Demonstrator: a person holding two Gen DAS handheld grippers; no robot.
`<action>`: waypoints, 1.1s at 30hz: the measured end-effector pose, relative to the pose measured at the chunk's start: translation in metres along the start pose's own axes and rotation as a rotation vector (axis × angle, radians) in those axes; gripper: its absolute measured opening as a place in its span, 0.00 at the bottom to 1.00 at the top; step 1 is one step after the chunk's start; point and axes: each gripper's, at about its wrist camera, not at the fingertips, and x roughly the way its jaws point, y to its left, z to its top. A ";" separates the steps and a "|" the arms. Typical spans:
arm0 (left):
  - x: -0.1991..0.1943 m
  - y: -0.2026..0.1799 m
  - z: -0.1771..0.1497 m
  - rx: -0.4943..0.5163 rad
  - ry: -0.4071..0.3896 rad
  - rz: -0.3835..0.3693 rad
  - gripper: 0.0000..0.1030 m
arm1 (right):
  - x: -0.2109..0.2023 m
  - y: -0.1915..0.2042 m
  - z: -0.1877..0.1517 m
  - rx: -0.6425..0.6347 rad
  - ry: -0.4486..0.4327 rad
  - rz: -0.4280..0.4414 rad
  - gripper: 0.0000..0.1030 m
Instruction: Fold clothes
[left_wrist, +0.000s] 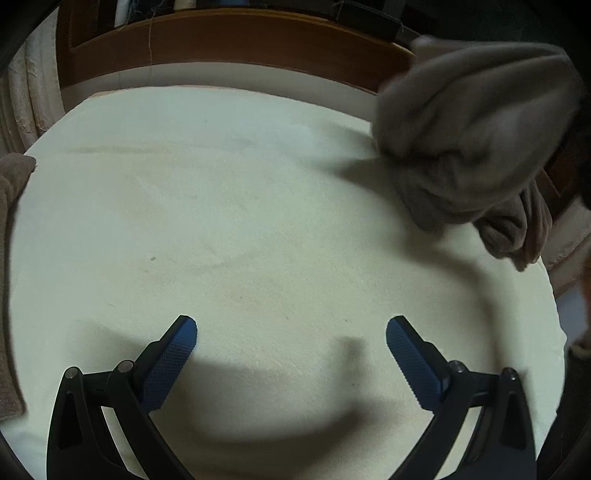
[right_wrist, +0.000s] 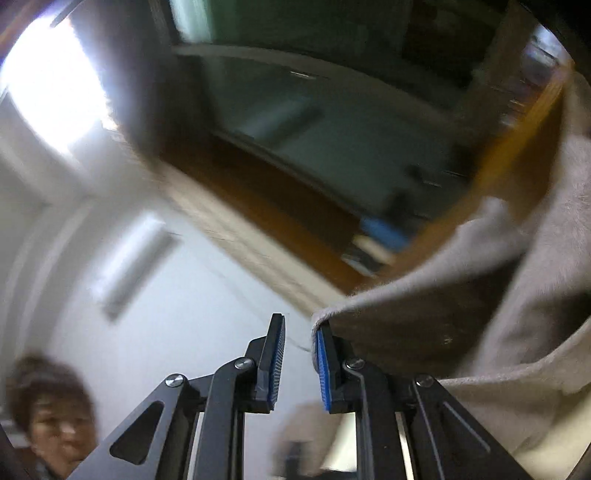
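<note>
Now my left gripper (left_wrist: 291, 328) hangs wide apart and empty over the white sheet (left_wrist: 240, 206). The grey-brown garment (left_wrist: 469, 136) lies far to its right, nearer my right gripper (right_wrist: 298, 332); that claw stands narrowly apart, cloth draped over its right finger, not clamped.

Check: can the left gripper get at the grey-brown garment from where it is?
Probably yes. The left gripper is wide open over bare white sheet; nothing lies between it and the grey-brown garment hanging at the far right.

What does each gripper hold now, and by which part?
The left gripper is open and holds nothing. The grey garment hangs by its edge over one finger of the right gripper, not clamped.
</note>
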 end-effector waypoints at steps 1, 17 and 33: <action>-0.005 0.000 -0.003 -0.008 -0.023 0.002 1.00 | -0.003 0.017 -0.001 -0.027 -0.004 0.032 0.18; -0.038 -0.014 0.006 -0.173 -0.206 -0.014 1.00 | -0.092 0.152 -0.163 -0.164 0.212 0.021 0.18; -0.061 -0.049 0.021 -0.015 -0.115 -0.124 1.00 | -0.044 0.112 -0.290 -0.002 0.540 -0.109 0.72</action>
